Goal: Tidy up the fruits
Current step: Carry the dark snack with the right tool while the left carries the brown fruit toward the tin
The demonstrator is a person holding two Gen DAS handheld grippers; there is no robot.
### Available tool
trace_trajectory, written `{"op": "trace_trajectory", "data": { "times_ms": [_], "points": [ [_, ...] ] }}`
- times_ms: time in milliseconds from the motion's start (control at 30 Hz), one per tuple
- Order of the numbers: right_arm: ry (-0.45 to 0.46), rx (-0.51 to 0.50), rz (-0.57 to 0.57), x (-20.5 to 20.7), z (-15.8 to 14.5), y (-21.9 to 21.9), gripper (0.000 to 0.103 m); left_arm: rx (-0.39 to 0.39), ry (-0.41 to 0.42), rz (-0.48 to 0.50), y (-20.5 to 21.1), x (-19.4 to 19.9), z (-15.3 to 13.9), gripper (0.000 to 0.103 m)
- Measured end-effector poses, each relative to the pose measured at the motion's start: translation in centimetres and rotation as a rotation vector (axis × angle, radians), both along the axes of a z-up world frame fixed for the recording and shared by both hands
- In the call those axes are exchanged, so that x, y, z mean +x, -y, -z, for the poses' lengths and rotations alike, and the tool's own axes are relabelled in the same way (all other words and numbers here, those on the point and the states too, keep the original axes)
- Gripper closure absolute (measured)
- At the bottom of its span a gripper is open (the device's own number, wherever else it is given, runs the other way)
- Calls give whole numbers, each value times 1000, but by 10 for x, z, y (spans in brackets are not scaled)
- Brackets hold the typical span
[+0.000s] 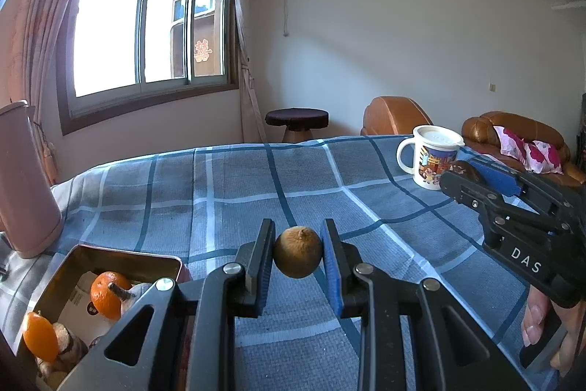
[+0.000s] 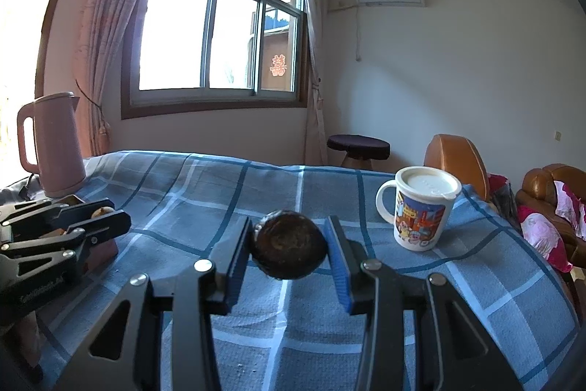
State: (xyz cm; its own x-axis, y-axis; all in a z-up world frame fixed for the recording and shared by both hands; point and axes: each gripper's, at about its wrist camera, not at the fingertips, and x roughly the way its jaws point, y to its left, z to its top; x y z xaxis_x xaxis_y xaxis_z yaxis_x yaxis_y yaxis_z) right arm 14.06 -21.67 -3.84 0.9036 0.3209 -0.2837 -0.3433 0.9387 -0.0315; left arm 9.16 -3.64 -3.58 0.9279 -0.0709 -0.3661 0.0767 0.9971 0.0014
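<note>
The left claw (image 1: 297,257) is closed on a small tan round fruit (image 1: 298,252), held at lower centre of the left wrist view above the blue plaid cloth (image 1: 256,185) covering the bench. The right claw (image 2: 289,251) grips a dark brown round fruit (image 2: 289,249) at centre of the right wrist view, above the same cloth. A metal tin (image 1: 88,255) at lower left of the left wrist view holds two orange citrus fruits (image 1: 109,294); a lidded cartoon mug (image 2: 421,207) stands at right and a pink kettle (image 2: 51,143) at left.
</note>
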Motion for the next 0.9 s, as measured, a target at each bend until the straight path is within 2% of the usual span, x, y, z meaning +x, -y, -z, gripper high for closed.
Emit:
{"op": "trace_trajectory", "data": {
  "times_ms": [900],
  "points": [
    [-16,-6,-104,-34,0,-34,60,-39,1,18,-17,-34,0,76]
  ]
}}
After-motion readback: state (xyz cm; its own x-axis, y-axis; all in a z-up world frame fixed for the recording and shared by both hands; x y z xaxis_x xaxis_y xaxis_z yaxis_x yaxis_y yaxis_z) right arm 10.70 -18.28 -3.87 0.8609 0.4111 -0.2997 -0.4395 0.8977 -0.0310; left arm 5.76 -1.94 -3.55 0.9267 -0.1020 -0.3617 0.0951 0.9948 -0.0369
